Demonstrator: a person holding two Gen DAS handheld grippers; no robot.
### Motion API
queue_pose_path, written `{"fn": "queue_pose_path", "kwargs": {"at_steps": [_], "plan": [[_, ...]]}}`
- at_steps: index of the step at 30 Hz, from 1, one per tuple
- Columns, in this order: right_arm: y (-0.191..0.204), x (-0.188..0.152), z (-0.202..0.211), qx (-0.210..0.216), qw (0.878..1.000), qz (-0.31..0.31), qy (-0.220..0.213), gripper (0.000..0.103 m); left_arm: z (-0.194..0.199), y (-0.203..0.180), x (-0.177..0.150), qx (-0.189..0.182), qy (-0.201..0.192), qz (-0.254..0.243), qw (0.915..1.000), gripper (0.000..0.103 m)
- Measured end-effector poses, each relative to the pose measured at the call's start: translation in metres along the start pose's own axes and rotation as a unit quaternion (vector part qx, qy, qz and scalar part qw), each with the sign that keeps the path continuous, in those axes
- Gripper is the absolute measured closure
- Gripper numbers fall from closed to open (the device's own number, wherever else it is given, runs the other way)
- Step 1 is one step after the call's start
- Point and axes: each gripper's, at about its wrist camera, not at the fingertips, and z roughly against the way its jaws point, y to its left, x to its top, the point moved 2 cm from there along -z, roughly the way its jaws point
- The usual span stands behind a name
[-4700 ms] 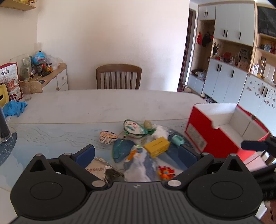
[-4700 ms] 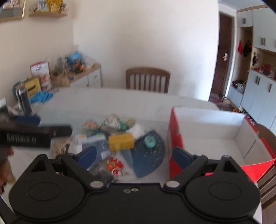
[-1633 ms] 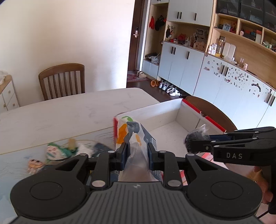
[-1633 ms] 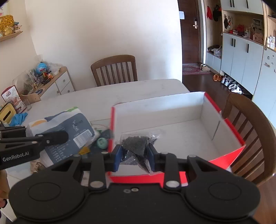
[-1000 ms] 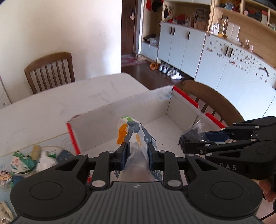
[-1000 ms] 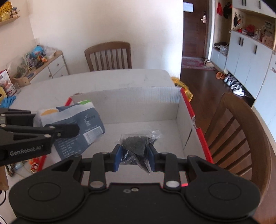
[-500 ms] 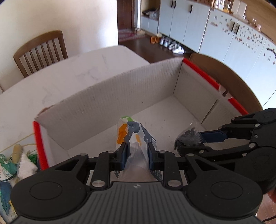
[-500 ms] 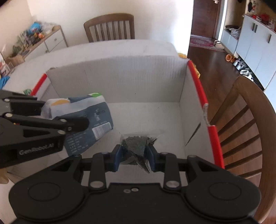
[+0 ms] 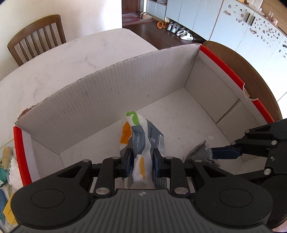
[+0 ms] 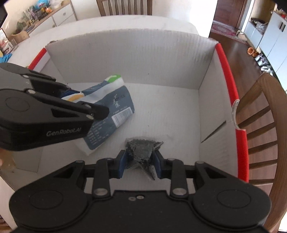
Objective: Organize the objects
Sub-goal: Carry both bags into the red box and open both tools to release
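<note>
An open cardboard box (image 9: 125, 86) (image 10: 136, 53) with a red rim and white inside stands on the table. My left gripper (image 9: 141, 159) is shut on a blue-and-white snack packet (image 9: 141, 139) (image 10: 111, 105) and holds it low inside the box, pointing steeply down. To its right, my right gripper (image 10: 140, 162) is shut on a small clear bag of dark bits (image 10: 141, 148) (image 9: 199, 154), also down inside the box near its floor. In each wrist view the other gripper shows at the side.
Several toys and packets (image 9: 7, 161) lie on the table left of the box. A wooden chair (image 10: 260, 129) stands close against the box's right side, another chair (image 9: 37, 39) at the table's far side. A sideboard (image 10: 44, 16) stands along the back wall.
Both grippers have tipped downward and sunk into the box with their packets. The box walls now fill both views. Neither grip has changed.
</note>
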Motion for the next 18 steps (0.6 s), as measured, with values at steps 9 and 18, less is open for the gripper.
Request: {"fn": "queue_pose_path", "kwargs": {"at_steps": [9, 18], "plan": [[-0.006, 0.003, 0.002, -0.002, 1.000, 0.012, 0.006, 0.065, 0.006, 0.002, 0.002, 0.009, -0.002, 0.019, 0.9998, 0.069], [-0.011, 0.001, 0.025, 0.013, 0.999, 0.017, -0.029, 0.047, 0.037, -0.002, 0.001, 0.006, -0.043, 0.010, 0.9990, 0.038]]}}
